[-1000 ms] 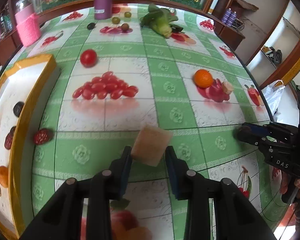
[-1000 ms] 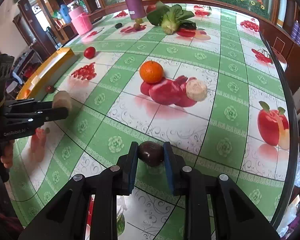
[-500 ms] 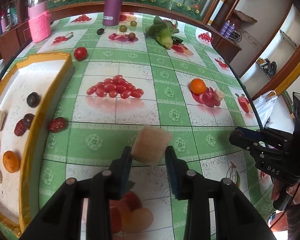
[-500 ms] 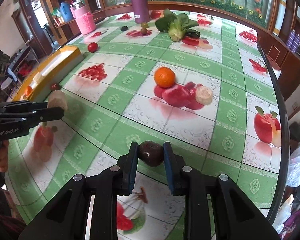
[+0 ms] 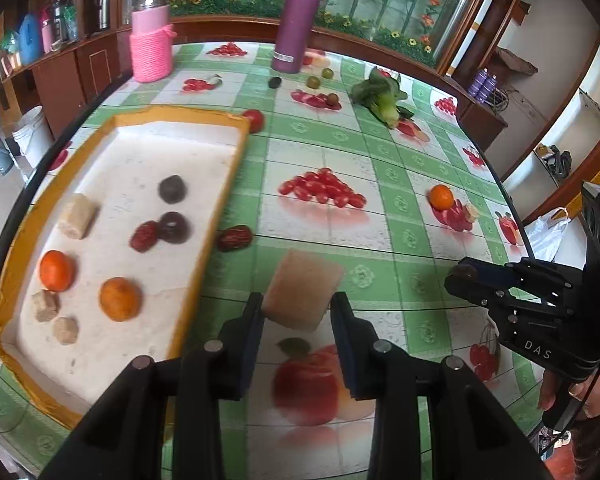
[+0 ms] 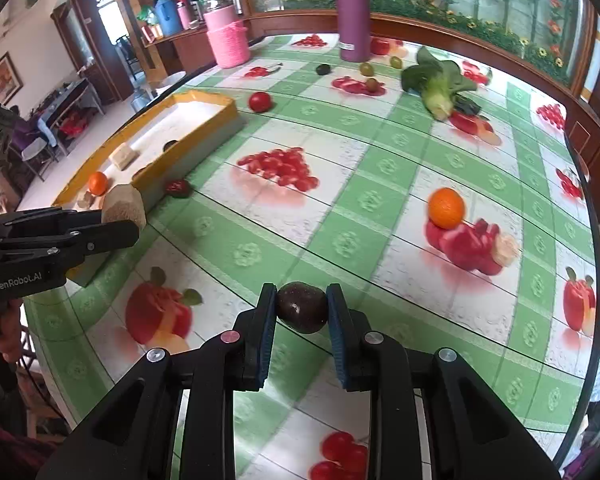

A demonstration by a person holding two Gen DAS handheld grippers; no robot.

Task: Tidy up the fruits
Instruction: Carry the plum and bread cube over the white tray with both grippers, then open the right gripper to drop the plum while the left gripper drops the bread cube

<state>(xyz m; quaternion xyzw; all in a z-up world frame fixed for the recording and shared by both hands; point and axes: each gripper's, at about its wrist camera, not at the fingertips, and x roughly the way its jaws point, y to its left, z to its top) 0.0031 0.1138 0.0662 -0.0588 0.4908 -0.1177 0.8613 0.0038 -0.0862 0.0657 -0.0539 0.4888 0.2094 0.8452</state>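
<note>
Left gripper (image 5: 297,312) fingers clamp pale tan cube (image 5: 302,290); right gripper (image 6: 301,307) fingers clamp dark glossy plum (image 6: 301,307).

A purple flask (image 5: 298,23) and a pink knitted jar (image 5: 151,45) stand upright at the tabletop's (image 5: 396,248) far edge.

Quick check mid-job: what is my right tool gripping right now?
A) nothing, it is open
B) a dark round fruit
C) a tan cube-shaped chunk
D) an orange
B: the right tool is shut on a dark round fruit, pinched between both blue-padded fingers; the tan chunk sits in the left tool.
</note>
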